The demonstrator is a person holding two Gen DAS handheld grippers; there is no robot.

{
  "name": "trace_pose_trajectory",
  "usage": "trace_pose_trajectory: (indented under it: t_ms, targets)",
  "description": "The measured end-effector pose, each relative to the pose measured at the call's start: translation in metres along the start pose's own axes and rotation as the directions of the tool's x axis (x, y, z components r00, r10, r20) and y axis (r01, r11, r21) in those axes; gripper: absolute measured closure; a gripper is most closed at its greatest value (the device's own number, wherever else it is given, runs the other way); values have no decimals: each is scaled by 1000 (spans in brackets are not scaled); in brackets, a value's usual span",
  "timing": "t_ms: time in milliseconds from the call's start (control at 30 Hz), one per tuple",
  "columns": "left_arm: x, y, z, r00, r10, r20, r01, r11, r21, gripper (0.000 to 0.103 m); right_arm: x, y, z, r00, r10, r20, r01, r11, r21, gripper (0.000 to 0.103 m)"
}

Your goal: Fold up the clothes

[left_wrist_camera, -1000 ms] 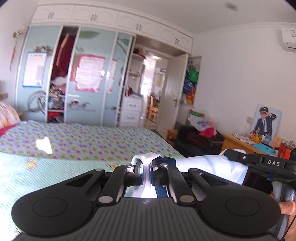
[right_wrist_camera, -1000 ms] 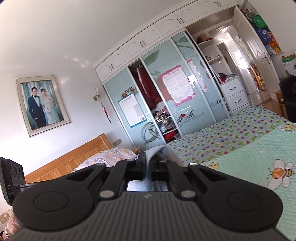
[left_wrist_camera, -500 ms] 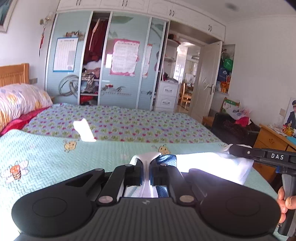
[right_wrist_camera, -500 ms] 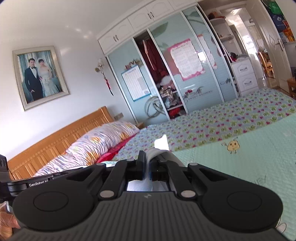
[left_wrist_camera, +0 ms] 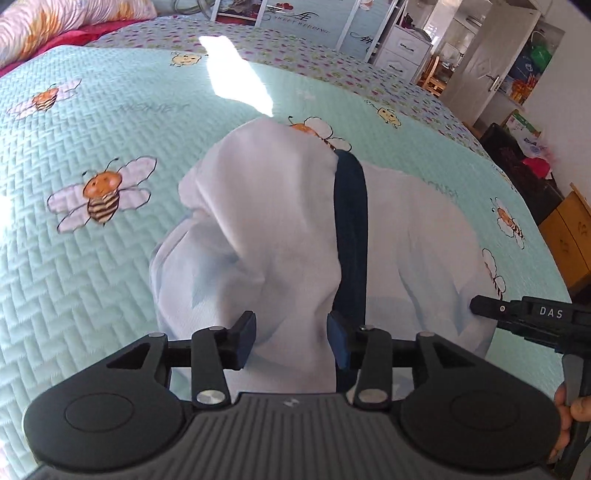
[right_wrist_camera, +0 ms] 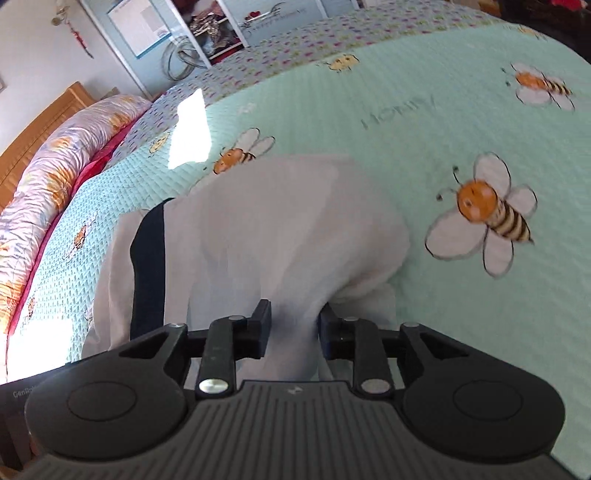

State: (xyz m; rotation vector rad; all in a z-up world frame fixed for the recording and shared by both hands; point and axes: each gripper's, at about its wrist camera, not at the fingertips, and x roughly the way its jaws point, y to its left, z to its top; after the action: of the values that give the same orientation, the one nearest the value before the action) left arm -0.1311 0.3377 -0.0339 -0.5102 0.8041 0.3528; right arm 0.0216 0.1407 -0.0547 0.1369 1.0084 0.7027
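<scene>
A white garment [left_wrist_camera: 280, 221] with a dark navy band [left_wrist_camera: 351, 229] lies bunched on the mint bee-print bedspread [left_wrist_camera: 92, 277]. My left gripper [left_wrist_camera: 291, 343] points down at its near edge. Its jaws are opening, with a fold of white cloth still between the spread pads. In the right wrist view the same garment [right_wrist_camera: 280, 221] and its band [right_wrist_camera: 149, 266] lie spread ahead. My right gripper [right_wrist_camera: 293, 332] is also opening, and the cloth edge passes between its fingers. The right gripper [left_wrist_camera: 532, 317] also shows at the right edge of the left wrist view, over the garment's corner.
A flowered pillow [right_wrist_camera: 55, 155] and a wooden headboard [right_wrist_camera: 33, 136] lie at the left end of the bed. Wardrobe doors [right_wrist_camera: 147, 29] stand beyond it. An open door [left_wrist_camera: 480, 62] and a wooden cabinet [left_wrist_camera: 569, 229] stand off the right side. A hand [left_wrist_camera: 569, 410] grips the right tool.
Both grippers dropped from a raised, level pose to point down at the bed. The garment they held up now lies on the bedspread. Both pairs of jaws went from shut to apart.
</scene>
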Motion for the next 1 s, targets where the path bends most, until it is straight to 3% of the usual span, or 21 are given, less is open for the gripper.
trace_pose_trajectory:
  t_ms: [133,233,433,600,767,1000]
  targets:
    - [-17,-4,-22,999,29,13,-29,1000,-9,53,-24,-10,-22,1000,-2,28,1,999,37,70]
    - [-28,-14,-34,996,87,23,-88,995,46,48,-40,0,-37,998,-43,50,45,998,-37,67]
    - [-46,-39,-56,983,174,67,-181,974,137,38,-70,38,-69,997,-68,24,72,969,-238,30]
    - [-57,-48,-62,958,271,97,-285,942,177,32,-78,57,-87,988,-142,-63,118,950,-290,28]
    - [-70,-55,-59,933,346,100,-359,917,173,29,-83,65,-76,964,-224,-143,183,949,-257,28]
    - [-79,-73,-51,901,427,83,-434,875,212,25,-97,78,-54,964,-239,-121,201,943,-265,28]
